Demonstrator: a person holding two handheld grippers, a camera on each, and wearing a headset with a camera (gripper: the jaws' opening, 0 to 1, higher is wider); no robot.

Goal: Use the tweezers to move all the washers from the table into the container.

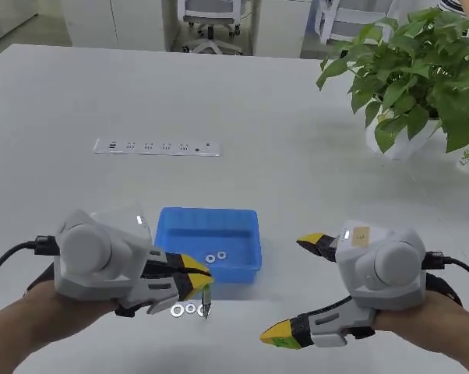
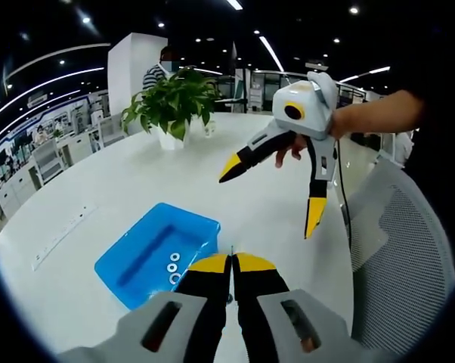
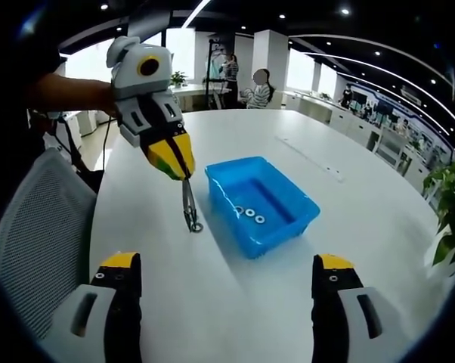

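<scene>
While left tongs (image 1: 206, 275) clamp tweezers (image 3: 190, 206), blue container (image 1: 203, 236) holds three washers (image 3: 250, 212).

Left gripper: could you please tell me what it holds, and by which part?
The left gripper holds the tweezers by their top end; the right gripper, open, holds nothing.

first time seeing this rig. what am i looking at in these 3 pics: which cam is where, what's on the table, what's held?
No robot arm here: a person holds a two-jaw gripper in each hand. The head view comes from a headset camera looking down at the table; each round view comes from a camera riding on one gripper. The left gripper is shut on tweezers, their tip down by the loose washers on the table. The right gripper is open and empty. The blue container has a few washers inside. Farther back lie a power strip and a potted plant.
</scene>
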